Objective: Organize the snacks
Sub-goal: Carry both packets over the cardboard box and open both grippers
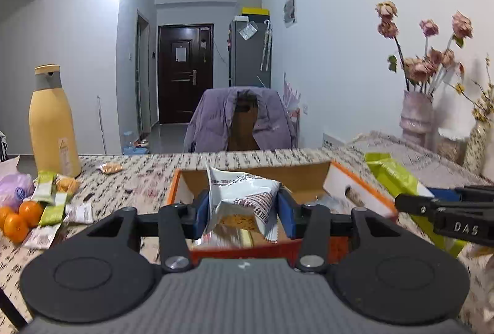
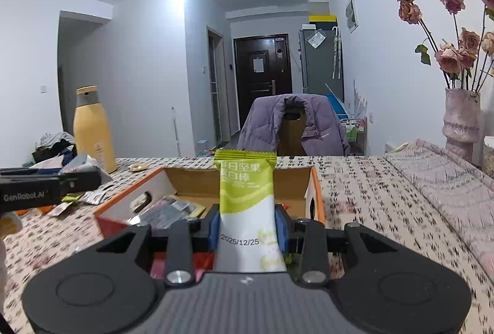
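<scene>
An open cardboard box with orange edges [image 1: 342, 179] [image 2: 136, 195] stands on the patterned table and holds several snack packs. My left gripper [image 1: 244, 210] is shut on a white and red snack packet [image 1: 247, 195], held just above the box's near side. My right gripper [image 2: 248, 229] is shut on an upright green and white nut bar pack [image 2: 247, 204], held at the box's near edge. The right gripper also shows at the right of the left wrist view [image 1: 447, 210], and the left gripper at the left of the right wrist view [image 2: 46, 185].
A yellow bottle [image 1: 52, 124] stands at the table's back left. Loose snack packs [image 1: 52, 204], oranges [image 1: 18, 216] and a purple bag [image 1: 15, 189] lie left of the box. A vase of dried roses [image 2: 461, 118] stands at the right. A chair with a purple jacket [image 1: 240, 121] is behind the table.
</scene>
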The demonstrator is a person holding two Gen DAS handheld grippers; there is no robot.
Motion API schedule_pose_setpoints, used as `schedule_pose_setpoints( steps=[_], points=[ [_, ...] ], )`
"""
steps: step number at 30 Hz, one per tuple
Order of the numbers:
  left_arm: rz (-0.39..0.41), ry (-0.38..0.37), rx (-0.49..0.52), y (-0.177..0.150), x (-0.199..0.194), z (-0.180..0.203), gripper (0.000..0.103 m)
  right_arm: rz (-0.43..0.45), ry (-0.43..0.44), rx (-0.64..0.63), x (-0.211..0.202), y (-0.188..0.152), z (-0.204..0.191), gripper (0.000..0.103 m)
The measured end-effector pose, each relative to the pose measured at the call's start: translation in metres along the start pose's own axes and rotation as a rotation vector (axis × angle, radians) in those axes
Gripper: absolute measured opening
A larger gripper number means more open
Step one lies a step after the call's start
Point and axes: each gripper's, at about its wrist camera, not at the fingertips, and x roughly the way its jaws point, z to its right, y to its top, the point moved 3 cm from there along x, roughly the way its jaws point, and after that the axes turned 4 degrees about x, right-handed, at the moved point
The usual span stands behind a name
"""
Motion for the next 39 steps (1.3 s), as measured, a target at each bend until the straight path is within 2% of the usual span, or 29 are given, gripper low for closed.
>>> schedule_pose_setpoints(
  steps=[9,13,16,18,27,30,32,33,35,36,37,38,39],
  points=[
    [0.004,0.032,-0.074,0.037,0.064,-0.006,0.046,-0.020,-0.037,-0.009,0.061,0.034,0.001,0.035],
    [-0.014,0.074,-0.093,0.044,0.097,-0.011,0.046,-0.040,-0.067,-0.045,0.089,0.045,-0.004,0.035],
    [-0.034,0.105,-0.113,0.036,0.122,-0.016,0.046,-0.073,-0.075,-0.062,0.109,0.046,-0.007,0.035],
    [-0.075,0.130,-0.114,0.026,0.139,-0.018,0.046,-0.099,-0.082,-0.077,0.122,0.042,-0.009,0.035],
    [-0.156,0.114,-0.085,-0.001,0.165,-0.023,0.047,-0.187,-0.115,-0.172,0.160,0.028,-0.018,0.036],
    [-0.177,0.097,-0.127,-0.005,0.167,-0.032,0.053,-0.207,-0.126,-0.161,0.166,0.025,-0.018,0.038],
    [-0.177,0.100,-0.154,-0.006,0.166,-0.039,0.070,-0.213,-0.128,-0.150,0.170,0.024,-0.018,0.038],
    [-0.173,0.101,-0.163,-0.005,0.165,-0.040,0.073,-0.213,-0.130,-0.148,0.171,0.023,-0.018,0.042],
    [-0.164,0.103,-0.170,-0.004,0.163,-0.042,0.080,-0.213,-0.139,-0.145,0.171,0.023,-0.018,0.055],
    [-0.154,0.101,-0.173,-0.003,0.161,-0.042,0.083,-0.212,-0.143,-0.142,0.170,0.022,-0.017,0.068],
    [-0.144,0.103,-0.174,-0.002,0.159,-0.042,0.092,-0.213,-0.146,-0.136,0.169,0.022,-0.015,0.079],
    [-0.131,0.112,-0.172,-0.001,0.156,-0.041,0.100,-0.213,-0.145,-0.127,0.168,0.022,-0.014,0.083],
    [-0.112,0.120,-0.171,0.001,0.152,-0.041,0.102,-0.212,-0.144,-0.120,0.166,0.022,-0.012,0.090]
  ],
)
